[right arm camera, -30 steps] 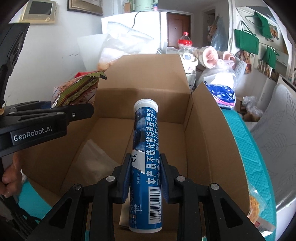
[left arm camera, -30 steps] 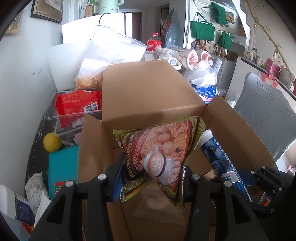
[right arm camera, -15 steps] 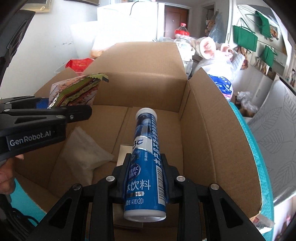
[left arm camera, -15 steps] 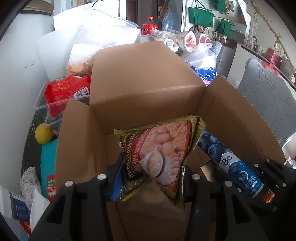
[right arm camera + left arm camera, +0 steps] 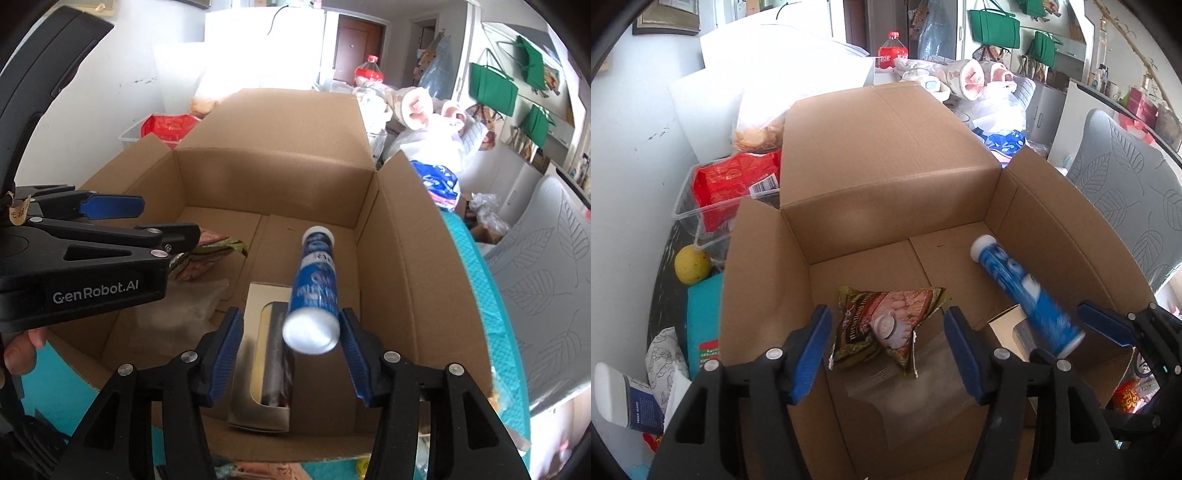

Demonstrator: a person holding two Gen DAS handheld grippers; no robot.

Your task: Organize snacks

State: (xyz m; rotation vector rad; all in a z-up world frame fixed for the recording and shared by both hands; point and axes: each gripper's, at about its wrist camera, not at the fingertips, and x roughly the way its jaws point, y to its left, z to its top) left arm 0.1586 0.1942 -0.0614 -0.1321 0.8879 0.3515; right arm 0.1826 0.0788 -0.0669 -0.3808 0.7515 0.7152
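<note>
**A:** What has changed since a second ago?

**B:** I am letting go of both items. My left hand-held gripper (image 5: 886, 341) had the snack packet (image 5: 886, 326) pinched; now its jaws are opening and the packet sits loose between them, low over the cardboard box (image 5: 886, 155) floor. My right hand-held gripper (image 5: 291, 352) is opening too, and the blue tube (image 5: 314, 291) is blurred, probably dropping.

**A:** Where do they end up?

**B:** From the left camera, the packet lies at the centre of the box, the tube towards four o'clock, above a small open carton (image 5: 258, 369). Two snacks boxed; I judge more remain outside on the bench.
</note>
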